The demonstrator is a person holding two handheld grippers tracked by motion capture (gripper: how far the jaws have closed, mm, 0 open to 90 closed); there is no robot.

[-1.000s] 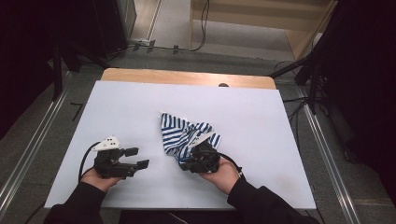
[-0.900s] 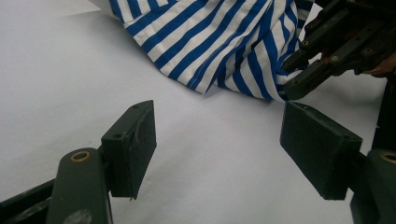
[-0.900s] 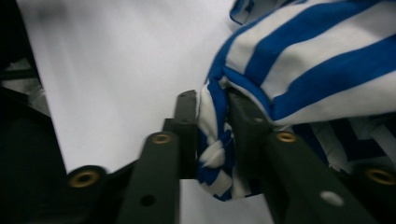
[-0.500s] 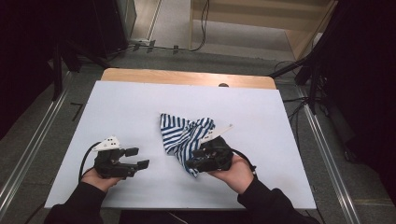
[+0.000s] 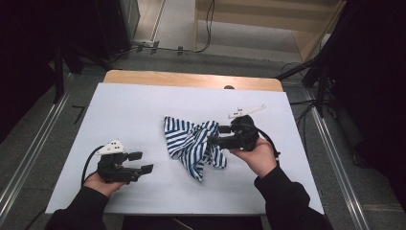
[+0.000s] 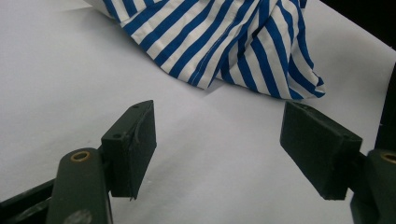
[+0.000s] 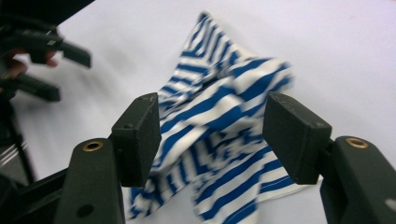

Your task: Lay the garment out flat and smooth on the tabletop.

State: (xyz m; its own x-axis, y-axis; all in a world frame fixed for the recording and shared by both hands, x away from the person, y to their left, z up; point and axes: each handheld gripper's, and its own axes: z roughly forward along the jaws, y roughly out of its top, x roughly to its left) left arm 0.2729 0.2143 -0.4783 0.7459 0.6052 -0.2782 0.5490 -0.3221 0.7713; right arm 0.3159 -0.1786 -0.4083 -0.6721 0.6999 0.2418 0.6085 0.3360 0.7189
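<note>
Mid-table on the white sheet (image 5: 143,110) lies the crumpled striped cloth (image 5: 191,143); my right gripper (image 5: 221,136), jaws wide and empty, sits at its right edge and risks pinching several folds, while my left gripper (image 5: 141,162) waits open, near-left.

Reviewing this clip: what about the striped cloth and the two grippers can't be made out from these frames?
- Striped cloth: what kind of item it is; it lies crumpled, and the top edge of the left gripper view cuts it off.
- Cloth detail in the right gripper view: motion blur smears stripes and folds.
- Right gripper: in the high view its jaw tips are lost against the cloth, so contact is unclear; its own view shows open jaws.
- Left gripper: open, nothing hidden.
</note>
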